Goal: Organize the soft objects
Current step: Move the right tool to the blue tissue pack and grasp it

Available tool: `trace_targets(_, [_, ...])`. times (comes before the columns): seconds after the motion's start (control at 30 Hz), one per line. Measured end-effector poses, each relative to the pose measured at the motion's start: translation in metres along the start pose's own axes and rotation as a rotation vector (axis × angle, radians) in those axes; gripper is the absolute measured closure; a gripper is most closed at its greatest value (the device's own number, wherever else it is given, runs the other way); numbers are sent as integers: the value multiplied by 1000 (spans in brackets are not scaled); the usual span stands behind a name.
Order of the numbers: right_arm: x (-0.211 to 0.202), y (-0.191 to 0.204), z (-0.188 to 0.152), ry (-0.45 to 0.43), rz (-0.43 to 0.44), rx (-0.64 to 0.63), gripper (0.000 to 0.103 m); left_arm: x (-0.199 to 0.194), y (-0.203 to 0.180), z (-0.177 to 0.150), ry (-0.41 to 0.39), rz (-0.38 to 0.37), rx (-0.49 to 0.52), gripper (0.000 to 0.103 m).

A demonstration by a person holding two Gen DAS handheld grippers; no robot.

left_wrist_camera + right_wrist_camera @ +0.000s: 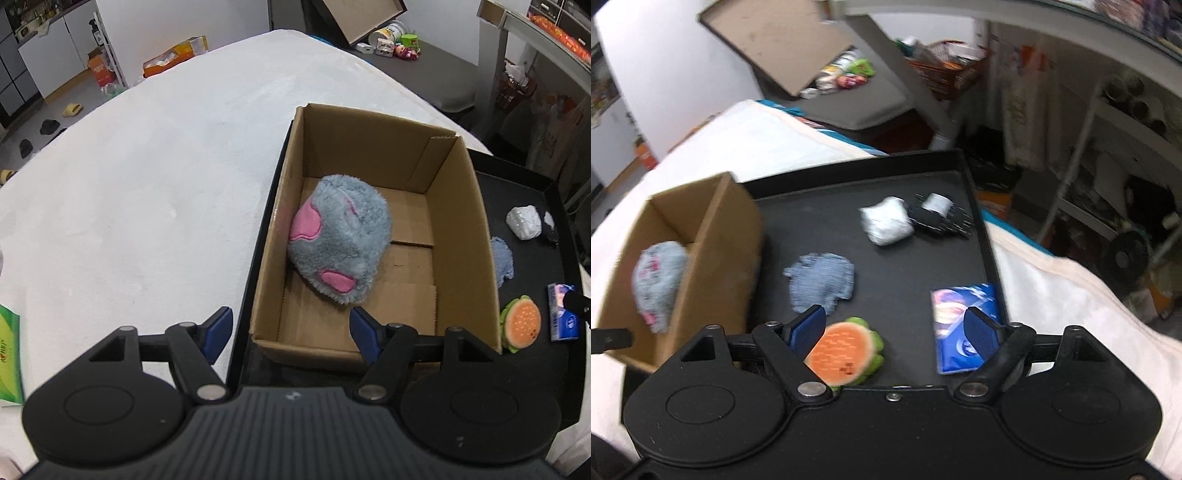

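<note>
Burger plush (pixel 846 350), orange top and green rim, lies on the black tray (pixel 886 173) just inside the right gripper (pixel 895 332), close against its left blue pad; jaws spread wide, gripping nothing. Beyond it sit a blue-grey cloth (pixel 822 282), a white bundle (pixel 888 225) touching a black brush-like item (pixel 942 218), and a blue packet (pixel 964 328) partly behind the right pad. Left gripper (pixel 291 330) hovers over the near edge of the cardboard box (pixel 461 173), jaws wide apart and empty; grey-and-pink plush (pixel 341 240) rests inside the box toward its left wall, just ahead of the fingers. Left view alone shows the white bedcover (pixel 147 184) and a green packet (pixel 9 354); right view, motion-blurred, shows the tray's whole contents.
</note>
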State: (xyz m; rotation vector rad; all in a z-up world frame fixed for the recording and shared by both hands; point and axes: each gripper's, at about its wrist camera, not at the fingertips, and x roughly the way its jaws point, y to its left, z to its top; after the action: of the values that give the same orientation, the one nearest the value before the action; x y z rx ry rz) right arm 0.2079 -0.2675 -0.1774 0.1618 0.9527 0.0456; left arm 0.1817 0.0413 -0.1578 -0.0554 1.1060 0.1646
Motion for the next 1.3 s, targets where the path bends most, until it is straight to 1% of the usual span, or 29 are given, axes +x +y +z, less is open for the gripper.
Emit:
trace_targets(0.03, [2, -1, -1, -2, -10, 3, 22, 0, 0, 0, 0, 8, 3, 35])
trace_targets(0.13, [12, -2, -6, 2, -92, -30, 22, 4, -1, 2, 7, 31, 13, 35])
trace_targets(0.17, [15, -2, -8, 4, -103, -40, 22, 5, -2, 2, 11, 39, 15, 35])
trace_targets(0.33, [29, -7, -8, 28, -94, -33, 22, 8, -6, 5, 15, 71, 28, 35])
trace_targets(0.43, [31, -8, -9, 25, -77, -26, 23, 9, -9, 7, 12, 91, 38, 35])
trace_targets(0.53, [36, -10, -10, 48, -69, -17, 23, 12, -11, 9, 19, 107, 45, 35])
trace_targets(0.7, [49, -18, -13, 79, -91, 4, 22, 12, -14, 16, 23, 118, 43, 35])
trace_targets(0.83, [51, -16, -12, 72, -96, -11, 23, 10, -15, 20, 14, 125, 46, 35])
trace_targets(0.87, [50, -15, -12, 69, -92, -12, 27, 9, -15, 21, 14, 126, 46, 35])
trace_targets(0.93, [46, -16, -11, 58, -60, -1, 41, 8, -15, 22, 10, 129, 48, 35])
trace_targets(1.0, [43, -18, -9, 51, -41, 20, 44, 7, -13, 22, 7, 133, 52, 35])
trace_targets(1.1, [42, -23, -8, 46, -52, 48, 43, 6, -10, 22, 6, 137, 49, 35])
trace_targets(1.17, [45, -24, -8, 63, -68, 46, 41, 5, -7, 22, 6, 134, 43, 35])
trace_targets(1.27, [49, -23, -9, 89, -56, 44, 34, 4, -4, 24, 6, 129, 39, 35])
trace_targets(1.3, [50, -22, -10, 96, -49, 43, 30, 4, -3, 24, 4, 127, 37, 35])
